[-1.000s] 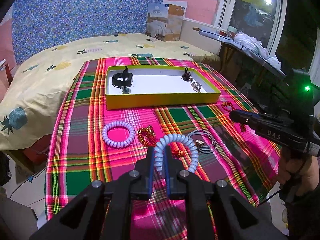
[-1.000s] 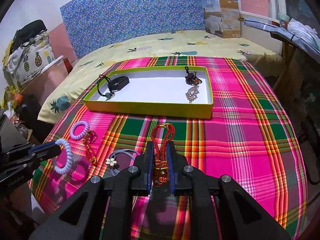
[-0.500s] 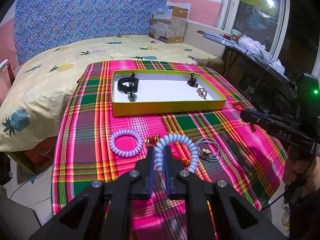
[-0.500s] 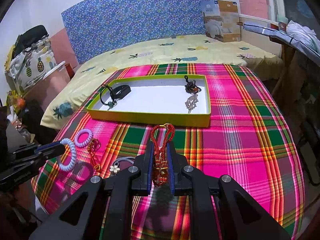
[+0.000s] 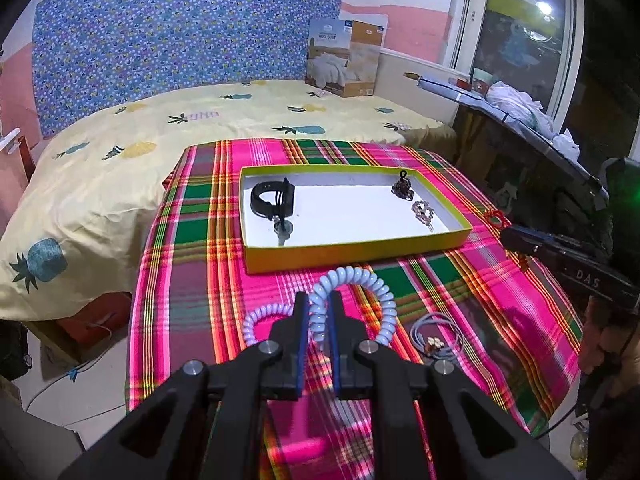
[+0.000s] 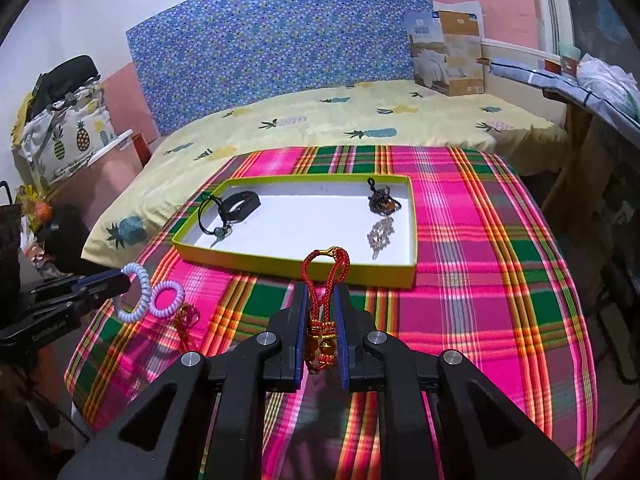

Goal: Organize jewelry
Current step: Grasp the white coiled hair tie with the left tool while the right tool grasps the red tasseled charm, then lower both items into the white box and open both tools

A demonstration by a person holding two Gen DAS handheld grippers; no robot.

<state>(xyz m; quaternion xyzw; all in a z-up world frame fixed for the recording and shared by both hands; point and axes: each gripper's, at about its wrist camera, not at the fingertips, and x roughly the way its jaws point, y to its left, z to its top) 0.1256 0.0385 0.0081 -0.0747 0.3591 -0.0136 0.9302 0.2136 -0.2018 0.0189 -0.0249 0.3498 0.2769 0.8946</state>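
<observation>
My left gripper (image 5: 318,300) is shut on a pale blue spiral bracelet (image 5: 372,284), held above the plaid cloth in front of the yellow tray (image 5: 352,254). My right gripper (image 6: 322,294) is shut on a red cord charm (image 6: 326,280) with gold beads, also held above the cloth before the tray (image 6: 296,266). The tray holds a black watch (image 5: 272,198), a dark pendant (image 5: 403,186) and a beaded piece (image 5: 424,212). A second spiral bracelet (image 6: 168,294), another red charm (image 6: 188,320) and a grey cord necklace (image 5: 436,334) lie on the cloth.
The plaid-covered table (image 6: 480,280) stands against a bed with a pineapple sheet (image 5: 120,160). A cardboard box (image 5: 344,58) sits at the bed's far side. A cluttered shelf (image 5: 520,108) runs along the right by the window. The floor drops off at left.
Both grippers have risen and pulled back from the tray, each still holding its piece. The tray looks farther off in both views.
</observation>
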